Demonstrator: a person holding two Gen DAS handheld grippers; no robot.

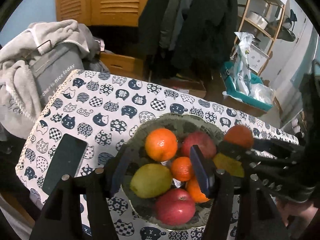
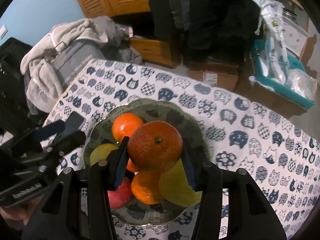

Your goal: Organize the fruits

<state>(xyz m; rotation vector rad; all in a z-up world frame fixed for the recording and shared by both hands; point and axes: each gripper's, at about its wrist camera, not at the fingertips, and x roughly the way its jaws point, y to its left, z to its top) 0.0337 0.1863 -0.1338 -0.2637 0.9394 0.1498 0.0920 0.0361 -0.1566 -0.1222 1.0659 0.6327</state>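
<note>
Left gripper (image 1: 160, 172): nearest the lens, hanging over the bowl with its blue-padded fingers spread apart and nothing between them.
Phone (image 1: 65, 163): dark slab lying flat on the cat-print tablecloth (image 1: 112, 104), left of the bowl.
Bowl (image 1: 180, 121): green patterned dish on the tablecloth, scalloped rim, fruit piled inside.
Fruit in bowl: a large orange (image 1: 161, 144) at the back left of the bowl, a red apple (image 1: 200, 143) beside it at the back, a green pear (image 1: 151, 180) at the front left, a small mandarin (image 1: 181, 168) in the middle, another red apple (image 1: 175, 207) at the front.
Right gripper (image 2: 155, 156): clamped on a dark orange (image 2: 155, 149), held above the middle of the bowl, stem end facing the lens, clear of the fruit below.
</note>
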